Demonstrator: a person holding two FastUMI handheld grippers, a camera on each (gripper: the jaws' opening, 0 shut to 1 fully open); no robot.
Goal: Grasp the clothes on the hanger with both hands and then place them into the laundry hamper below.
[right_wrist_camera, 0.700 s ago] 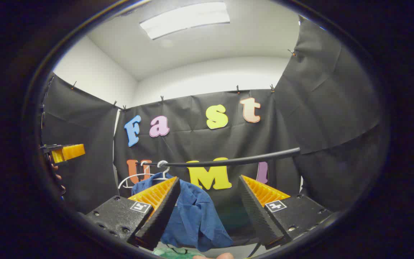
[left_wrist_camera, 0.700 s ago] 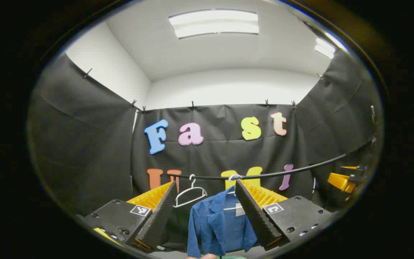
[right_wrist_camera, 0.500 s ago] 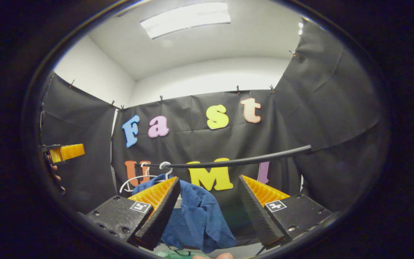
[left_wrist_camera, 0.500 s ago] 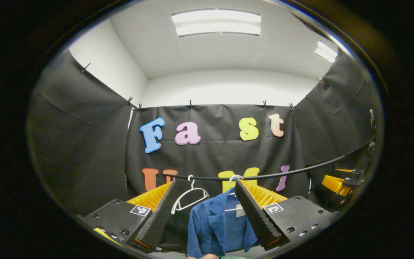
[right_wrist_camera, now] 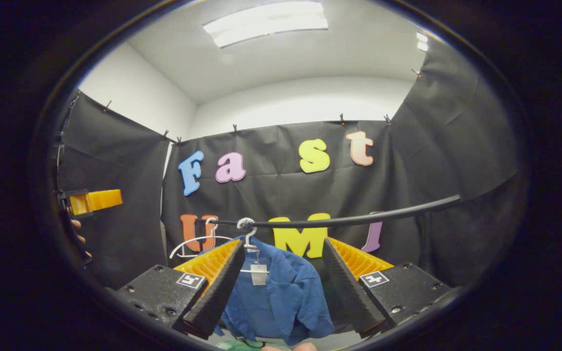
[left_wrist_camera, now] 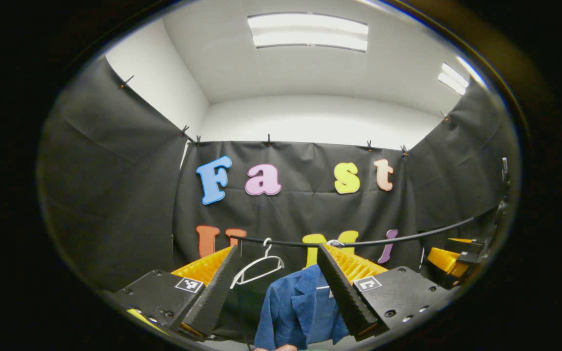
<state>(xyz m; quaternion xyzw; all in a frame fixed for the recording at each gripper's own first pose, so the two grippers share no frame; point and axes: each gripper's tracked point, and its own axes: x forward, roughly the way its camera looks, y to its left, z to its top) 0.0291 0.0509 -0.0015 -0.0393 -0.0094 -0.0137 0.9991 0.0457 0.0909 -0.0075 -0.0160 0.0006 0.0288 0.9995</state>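
hanging from the rail (left_wrist_camera: 408, 237), the blue shirt (left_wrist_camera: 300, 312) sits between both grippers' spread, empty fingers; right gripper view adds its tag (right_wrist_camera: 258, 274), left gripper view a bare hanger (left_wrist_camera: 257, 267).

Black cloth (left_wrist_camera: 115, 195) clipped along its top edge drapes the booth's walls beneath white upper walls (left_wrist_camera: 310, 119) and a white ceiling (right_wrist_camera: 281, 63). Ceiling light panels (left_wrist_camera: 308, 31) glow overhead; a second, smaller panel (left_wrist_camera: 451, 78) appears near the right edge.
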